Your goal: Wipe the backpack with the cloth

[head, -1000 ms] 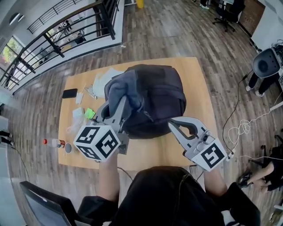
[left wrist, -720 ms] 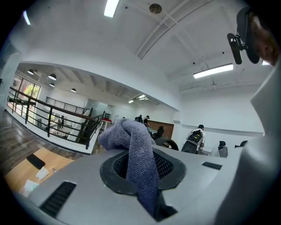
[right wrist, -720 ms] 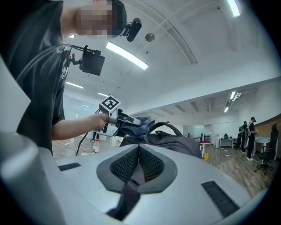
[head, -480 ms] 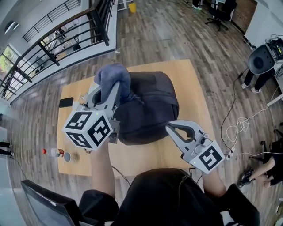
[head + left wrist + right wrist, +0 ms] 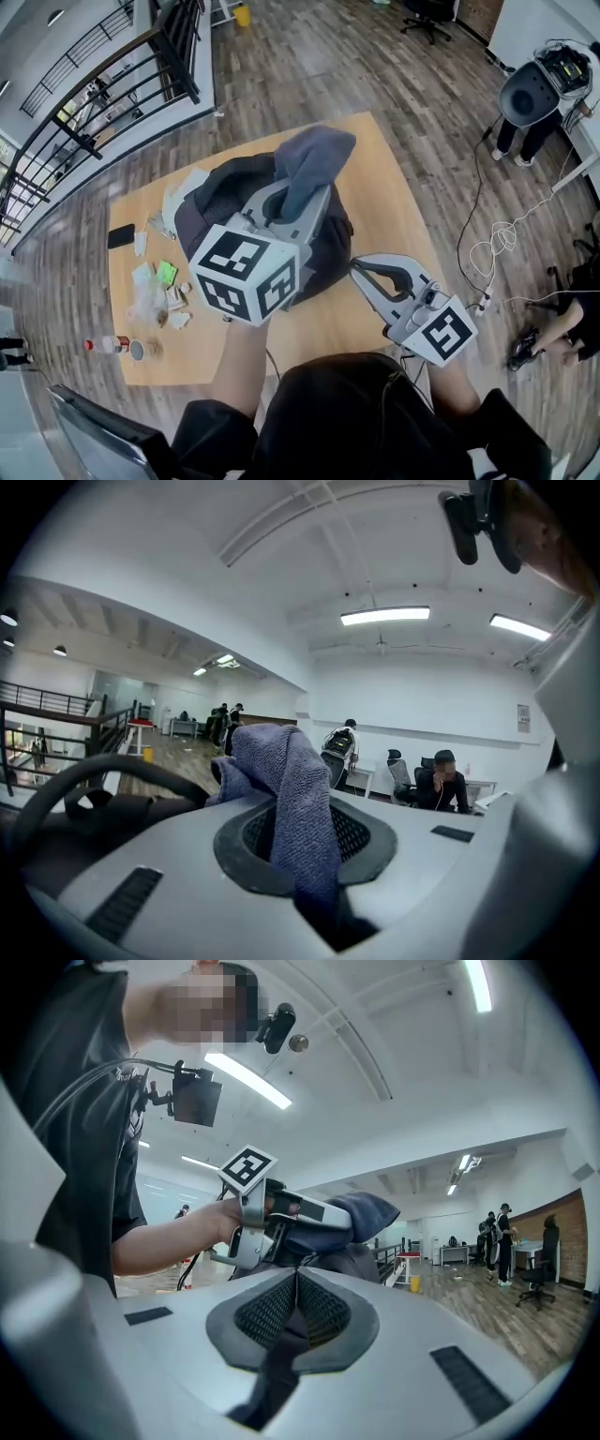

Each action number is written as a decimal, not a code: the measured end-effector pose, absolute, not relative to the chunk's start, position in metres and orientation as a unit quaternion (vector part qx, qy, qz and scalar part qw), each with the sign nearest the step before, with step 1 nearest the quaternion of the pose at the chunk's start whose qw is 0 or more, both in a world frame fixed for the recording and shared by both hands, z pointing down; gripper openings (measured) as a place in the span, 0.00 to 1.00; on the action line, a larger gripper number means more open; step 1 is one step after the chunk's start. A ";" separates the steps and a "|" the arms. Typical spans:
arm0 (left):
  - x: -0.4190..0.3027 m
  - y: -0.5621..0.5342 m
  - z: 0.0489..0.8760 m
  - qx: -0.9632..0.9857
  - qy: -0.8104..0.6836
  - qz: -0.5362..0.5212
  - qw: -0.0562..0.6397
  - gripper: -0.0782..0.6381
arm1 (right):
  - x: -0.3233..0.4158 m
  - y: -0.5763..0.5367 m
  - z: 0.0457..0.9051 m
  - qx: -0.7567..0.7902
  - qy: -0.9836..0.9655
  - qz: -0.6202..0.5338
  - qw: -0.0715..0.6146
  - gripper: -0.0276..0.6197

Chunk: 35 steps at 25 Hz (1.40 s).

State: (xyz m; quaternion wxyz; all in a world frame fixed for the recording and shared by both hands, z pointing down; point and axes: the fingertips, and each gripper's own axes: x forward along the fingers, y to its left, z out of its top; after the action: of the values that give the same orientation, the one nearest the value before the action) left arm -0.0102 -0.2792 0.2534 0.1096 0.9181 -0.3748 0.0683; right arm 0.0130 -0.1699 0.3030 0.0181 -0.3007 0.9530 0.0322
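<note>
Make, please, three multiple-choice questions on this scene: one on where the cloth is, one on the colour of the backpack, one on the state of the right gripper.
1. Where is the cloth?
A. in the right gripper
B. in the left gripper
C. inside the backpack

2. What colour is the backpack?
A. white
B. black
C. orange

3. How do the right gripper's jaws stand?
A. shut, with nothing between
B. wide open
C. shut on the cloth

Key: 1 B, the left gripper view shows its jaws pinching the cloth. 2 B, it is dark all over in the head view. 3 A, the right gripper view shows the pads together, nothing between.
</note>
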 end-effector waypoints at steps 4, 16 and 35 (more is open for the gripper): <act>-0.043 -0.272 0.270 0.899 -0.406 0.043 0.156 0.19 | 0.006 -0.166 0.306 -0.288 0.957 0.023 0.017 0.06; -0.163 -0.268 0.270 0.816 -0.539 -0.057 0.203 0.19 | -0.044 -0.154 0.307 -0.229 0.973 0.039 0.012 0.06; 0.000 -0.222 0.362 0.886 -0.395 0.073 0.232 0.19 | 0.017 -0.160 0.312 -0.299 0.954 0.023 0.004 0.06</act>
State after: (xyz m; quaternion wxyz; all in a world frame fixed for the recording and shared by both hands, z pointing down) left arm 0.0002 -0.2221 0.3623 0.2323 0.8857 -0.3953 0.0731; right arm 0.0170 -0.1600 0.3122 0.0044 -0.2990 0.9540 0.0226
